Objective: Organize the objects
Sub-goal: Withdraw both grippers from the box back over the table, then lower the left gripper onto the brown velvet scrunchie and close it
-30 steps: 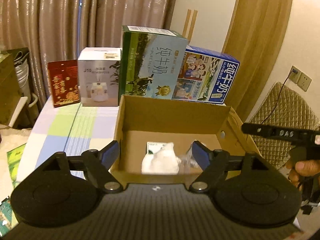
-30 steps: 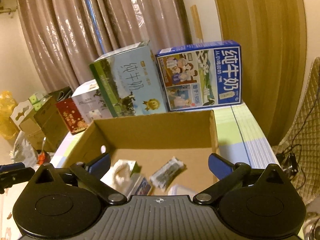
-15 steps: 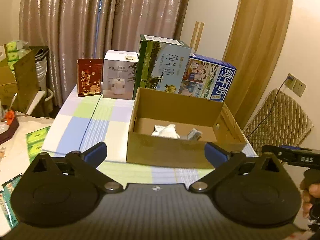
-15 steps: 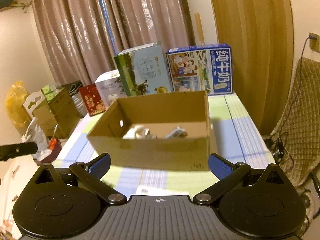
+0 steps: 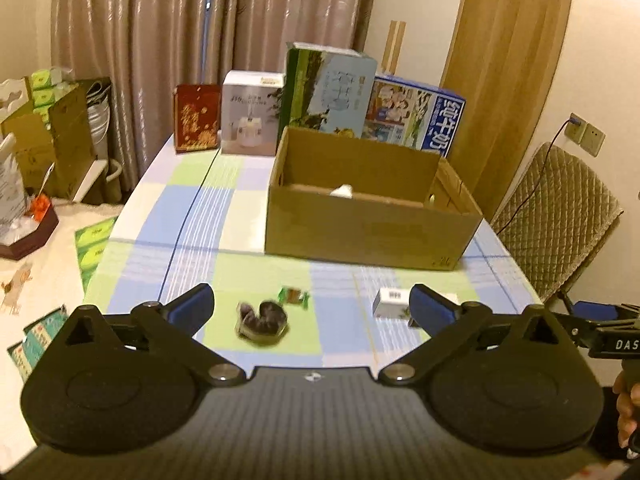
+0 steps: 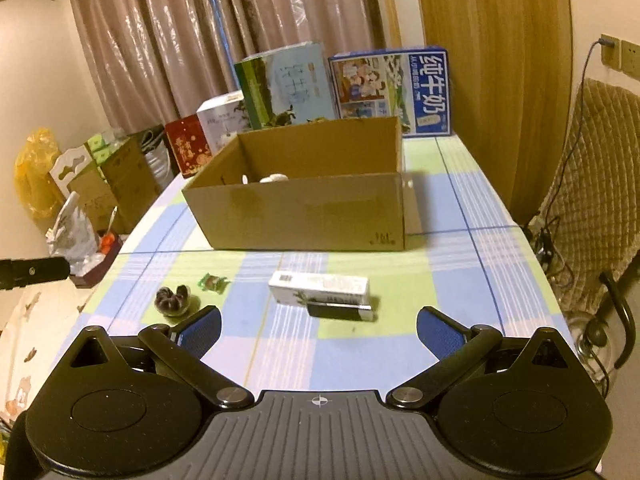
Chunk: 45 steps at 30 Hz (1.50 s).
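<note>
An open cardboard box (image 5: 372, 220) (image 6: 304, 212) stands mid-table with white items inside. In front of it on the checked cloth lie a dark round pastry in a clear wrapper (image 5: 262, 322) (image 6: 173, 299), a small green candy (image 5: 295, 296) (image 6: 213, 281), a white carton (image 6: 319, 287) (image 5: 390, 302) and a black stapler (image 6: 340, 312). My left gripper (image 5: 312, 306) is open and empty, hanging near the pastry and candy. My right gripper (image 6: 318, 326) is open and empty just short of the stapler.
Along the table's (image 6: 460, 280) far edge stand a red box (image 5: 197, 117), a white box (image 5: 252, 118), a green milk carton (image 5: 328, 94) and a blue milk carton (image 5: 416, 120). A quilted chair (image 5: 556, 216) is at the right. Cartons and clutter sit left of the table.
Both grippers have pulled back from over the box toward the table's near edge. The left jaws widened. The pastry, candy, carton and stapler have come into view.
</note>
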Each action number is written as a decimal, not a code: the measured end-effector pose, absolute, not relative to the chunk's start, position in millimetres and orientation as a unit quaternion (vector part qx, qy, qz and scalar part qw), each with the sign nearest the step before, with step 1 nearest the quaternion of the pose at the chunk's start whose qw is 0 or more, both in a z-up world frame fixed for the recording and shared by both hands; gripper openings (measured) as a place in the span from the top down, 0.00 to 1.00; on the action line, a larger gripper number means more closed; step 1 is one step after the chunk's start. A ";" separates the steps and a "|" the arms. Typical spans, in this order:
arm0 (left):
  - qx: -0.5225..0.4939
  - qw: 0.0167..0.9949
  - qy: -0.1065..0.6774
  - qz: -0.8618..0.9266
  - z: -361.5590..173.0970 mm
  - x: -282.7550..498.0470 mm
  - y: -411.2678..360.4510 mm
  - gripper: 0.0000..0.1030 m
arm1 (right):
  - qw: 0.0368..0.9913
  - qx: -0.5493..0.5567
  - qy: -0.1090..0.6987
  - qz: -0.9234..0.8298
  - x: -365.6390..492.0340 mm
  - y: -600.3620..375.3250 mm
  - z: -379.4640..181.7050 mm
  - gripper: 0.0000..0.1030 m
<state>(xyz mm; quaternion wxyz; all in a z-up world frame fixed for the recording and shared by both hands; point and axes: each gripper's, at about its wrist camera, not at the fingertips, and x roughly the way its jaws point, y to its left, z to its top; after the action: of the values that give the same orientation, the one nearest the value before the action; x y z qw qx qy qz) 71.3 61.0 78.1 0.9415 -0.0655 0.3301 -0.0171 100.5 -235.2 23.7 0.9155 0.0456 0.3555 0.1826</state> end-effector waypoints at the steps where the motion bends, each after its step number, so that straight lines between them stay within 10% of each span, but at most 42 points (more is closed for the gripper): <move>1: -0.066 0.940 0.333 -0.014 75.6 69.1 62.1 0.01 | 0.915 0.049 0.357 0.182 99.2 -236.4 22.7 0.02; 45: -0.029 0.929 0.370 0.007 -22.5 141.9 75.9 0.02 | 0.912 0.042 0.384 0.139 148.3 -210.3 -58.8 0.02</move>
<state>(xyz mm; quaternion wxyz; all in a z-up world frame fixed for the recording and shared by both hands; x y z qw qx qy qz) 141.9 75.9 -22.5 0.9287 -0.0286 0.3696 0.0066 148.3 -210.3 -58.8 0.9117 0.0419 0.3844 0.1390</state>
